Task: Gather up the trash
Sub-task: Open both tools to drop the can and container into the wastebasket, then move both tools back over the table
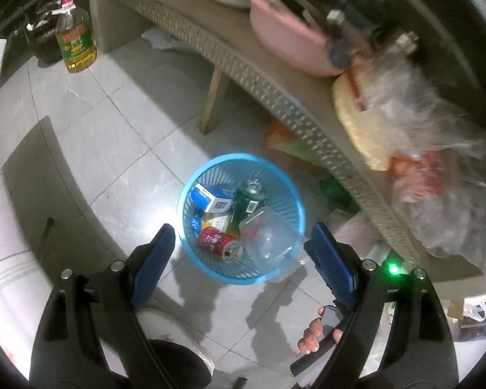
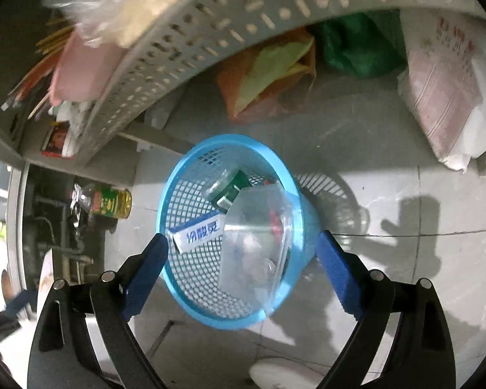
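Note:
A blue mesh trash basket (image 1: 194,181) stands on the tiled floor. It holds a red can (image 1: 218,243), a green bottle (image 1: 248,199), a blue-white carton (image 1: 210,199) and a clear plastic container (image 1: 269,236). My left gripper (image 1: 241,240) is open above the basket, empty. In the right wrist view the same basket (image 2: 175,191) shows the clear container (image 2: 259,240), the green bottle (image 2: 228,188) and the carton (image 2: 199,231). My right gripper (image 2: 241,249) is open over the basket, empty.
A perforated grey table (image 1: 243,61) runs along the right with a pink basin (image 1: 285,39), plates and plastic bags (image 1: 437,175). An oil bottle (image 1: 76,39) stands on the floor at far left. Bags (image 2: 275,74) and a white sack (image 2: 444,97) lie under the table.

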Demonstrator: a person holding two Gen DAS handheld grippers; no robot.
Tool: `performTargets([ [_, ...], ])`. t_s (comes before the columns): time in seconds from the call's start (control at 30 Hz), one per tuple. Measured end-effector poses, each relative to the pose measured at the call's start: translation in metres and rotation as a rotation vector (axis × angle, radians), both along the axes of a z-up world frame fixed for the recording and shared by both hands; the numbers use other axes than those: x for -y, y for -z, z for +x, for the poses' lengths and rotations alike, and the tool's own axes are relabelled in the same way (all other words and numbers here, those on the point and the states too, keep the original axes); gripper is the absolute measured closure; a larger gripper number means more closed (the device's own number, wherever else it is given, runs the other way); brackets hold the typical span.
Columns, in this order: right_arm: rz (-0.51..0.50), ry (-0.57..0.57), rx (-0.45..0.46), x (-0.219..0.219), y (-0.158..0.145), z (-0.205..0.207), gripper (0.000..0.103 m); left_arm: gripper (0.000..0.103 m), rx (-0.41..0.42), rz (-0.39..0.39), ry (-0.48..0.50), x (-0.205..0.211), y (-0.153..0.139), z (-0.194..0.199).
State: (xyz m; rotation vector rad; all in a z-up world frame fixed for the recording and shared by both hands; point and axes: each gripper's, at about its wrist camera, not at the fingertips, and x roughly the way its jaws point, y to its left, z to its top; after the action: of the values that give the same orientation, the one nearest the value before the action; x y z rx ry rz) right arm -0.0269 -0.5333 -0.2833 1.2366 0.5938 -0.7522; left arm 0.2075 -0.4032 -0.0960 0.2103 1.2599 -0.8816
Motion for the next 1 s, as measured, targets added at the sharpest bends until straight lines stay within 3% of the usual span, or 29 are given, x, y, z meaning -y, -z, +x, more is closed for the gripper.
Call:
performTargets([
  [0.17, -0.080, -0.107, -0.014, -0.032, -0.030, -0.012, 0.013, 0.021, 0.059, -0.080, 0.001, -0.069, -0.048, -0.014],
  [0.4, -0.197, -0.301, -0.037, -0.082, -0.080, -0.017, 0.013, 0.021, 0.188, -0.129, -0.066, -0.186, -0.088, -0.046],
  [0.67, -0.390, -0.472, 0.058, -0.127, -0.172, 0.000, 0.013, 0.021, 0.304, -0.195, -0.299, -0.330, -0.107, -0.077],
  [0.87, -0.449, -0.675, 0.160, -0.176, -0.231, 0.040, 0.013, 0.021, 0.369, -0.166, -0.481, -0.426, -0.119, -0.056],
  [1.0, -0.505, -0.903, 0.195, -0.231, -0.256, 0.084, 0.013, 0.021, 0.297, -0.136, -0.528, -0.466, -0.113, -0.015],
])
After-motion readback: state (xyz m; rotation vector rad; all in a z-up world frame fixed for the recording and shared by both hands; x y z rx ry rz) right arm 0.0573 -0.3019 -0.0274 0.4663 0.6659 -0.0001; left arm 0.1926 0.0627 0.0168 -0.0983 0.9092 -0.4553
